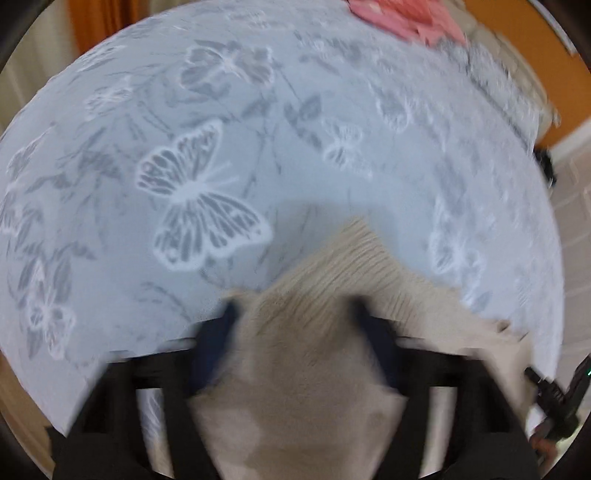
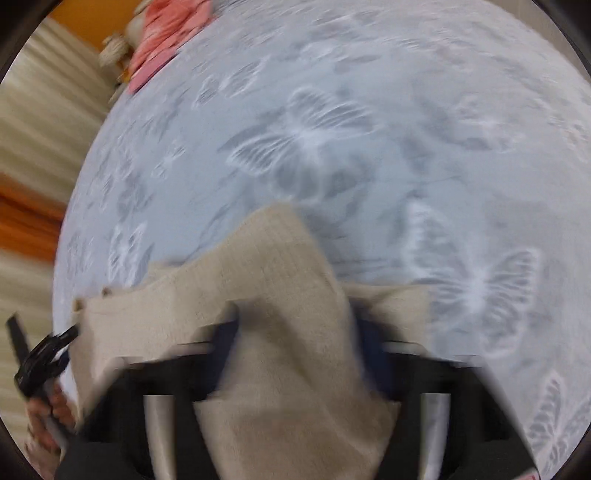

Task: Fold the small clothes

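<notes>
A beige knit garment (image 1: 332,280) hangs between my two grippers above a pale blue bedspread with a butterfly print (image 1: 207,122). My left gripper (image 1: 295,314) is shut on one part of the garment, which bunches between its dark blue fingers (image 1: 221,332). My right gripper (image 2: 295,317) is shut on another part of the same garment (image 2: 269,258), which drapes over its fingers (image 2: 369,339). The left gripper and the hand holding it also show at the lower left of the right wrist view (image 2: 37,365). Both views are blurred by motion.
A pink folded cloth (image 1: 402,14) lies at the far edge of the bedspread, also in the right wrist view (image 2: 166,33). Orange walls (image 1: 517,29) and a pale curtain (image 2: 44,110) lie beyond the bed edge.
</notes>
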Available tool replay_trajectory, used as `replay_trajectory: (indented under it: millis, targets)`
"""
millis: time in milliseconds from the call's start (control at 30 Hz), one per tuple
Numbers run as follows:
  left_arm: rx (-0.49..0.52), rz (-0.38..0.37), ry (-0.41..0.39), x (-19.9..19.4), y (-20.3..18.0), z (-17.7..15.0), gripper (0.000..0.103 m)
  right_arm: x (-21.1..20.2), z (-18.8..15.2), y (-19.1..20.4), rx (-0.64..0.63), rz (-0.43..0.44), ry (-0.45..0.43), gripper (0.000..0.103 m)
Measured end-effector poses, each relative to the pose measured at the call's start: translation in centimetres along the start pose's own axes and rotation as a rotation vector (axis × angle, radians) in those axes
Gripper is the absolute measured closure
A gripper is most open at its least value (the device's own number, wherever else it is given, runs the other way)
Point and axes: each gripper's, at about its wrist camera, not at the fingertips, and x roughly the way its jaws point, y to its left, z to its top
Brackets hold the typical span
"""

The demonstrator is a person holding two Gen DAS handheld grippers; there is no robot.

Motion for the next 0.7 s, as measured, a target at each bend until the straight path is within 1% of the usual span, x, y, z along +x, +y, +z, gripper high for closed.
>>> replay_trajectory:
  millis: [33, 67, 133, 167, 200, 233, 267, 333, 367, 400, 433, 467, 500, 533, 567, 633, 667, 700]
  targets:
    - [0.004, -0.013, -0.011, -0.2, 0.0, 0.0, 0.076, -0.5, -0.2, 0.2, -0.007, 0.029, -0.004, 0.094]
    - [0.017, -0.025, -0.035, -0.8, 0.1, -0.1, 0.088, -2.0, -0.5, 0.6, -0.027, 0.039, -0.063, 0.094]
    - [0.047, 0.012, -0.047, -1.1, 0.1, 0.1, 0.089, -4.0, -0.6, 0.0, -0.024, 0.032, -0.135, 0.095]
    - [0.049, 0.034, -0.042, -0.8, 0.4, 0.1, 0.089, -4.1, -0.4, -1.7, 0.027, 0.017, -0.143, 0.095]
    - [0.033, 0.049, -0.031, -0.3, 0.9, 0.2, 0.089, -3.3, -0.3, -3.3, 0.075, -0.006, -0.117, 0.095]
    - [-0.006, 0.048, -0.019, 0.3, 1.7, 0.3, 0.088, -1.8, -0.5, -5.2, 0.127, -0.026, -0.065, 0.095]
    - [-0.043, 0.034, -0.017, 0.6, 2.0, 0.2, 0.087, -0.9, -0.6, -5.9, 0.146, -0.011, -0.032, 0.095]
    - [-0.061, 0.022, -0.018, 0.0, 1.7, 0.3, 0.082, -1.5, -0.7, -5.5, 0.143, 0.0, -0.035, 0.085]
    - [-0.055, 0.018, -0.022, -0.6, 1.4, 0.4, 0.078, -2.5, -0.6, -4.6, 0.121, -0.019, -0.051, 0.075]
    - [-0.043, 0.014, -0.038, -1.7, 1.0, 0.4, 0.073, -3.7, -0.5, -3.6, 0.09, -0.066, -0.081, 0.068]
    - [-0.026, 0.002, -0.064, -3.0, 0.5, 0.5, 0.07, -4.8, -0.4, -2.5, 0.048, -0.108, -0.12, 0.067]
    - [-0.01, -0.007, -0.09, -4.0, -0.1, 0.6, 0.065, -6.3, -0.2, -0.8, -0.024, -0.134, -0.179, 0.066]
    - [0.009, -0.019, -0.119, -4.9, -0.7, 0.8, 0.059, -7.1, 0.2, 0.1, -0.066, -0.124, -0.201, 0.065]
    - [0.035, -0.041, -0.147, -6.0, -1.9, 1.2, 0.058, -7.3, 0.7, 1.3, -0.094, -0.097, -0.199, 0.065]
    - [0.047, -0.058, -0.15, -6.3, -2.7, 1.6, 0.054, -6.9, 1.3, 2.8, -0.117, -0.047, -0.168, 0.064]
    - [0.077, -0.137, -0.128, -6.0, -5.0, 2.3, 0.052, -4.4, 2.6, 6.1, -0.156, 0.042, -0.092, 0.063]
    - [0.101, -0.166, -0.101, -5.1, -6.7, 2.5, 0.047, -3.0, 3.0, 7.2, -0.17, 0.057, -0.064, 0.063]
    - [0.124, -0.174, -0.068, -4.0, -7.9, 2.6, 0.045, -1.4, 3.2, 8.4, -0.19, 0.052, -0.027, 0.062]
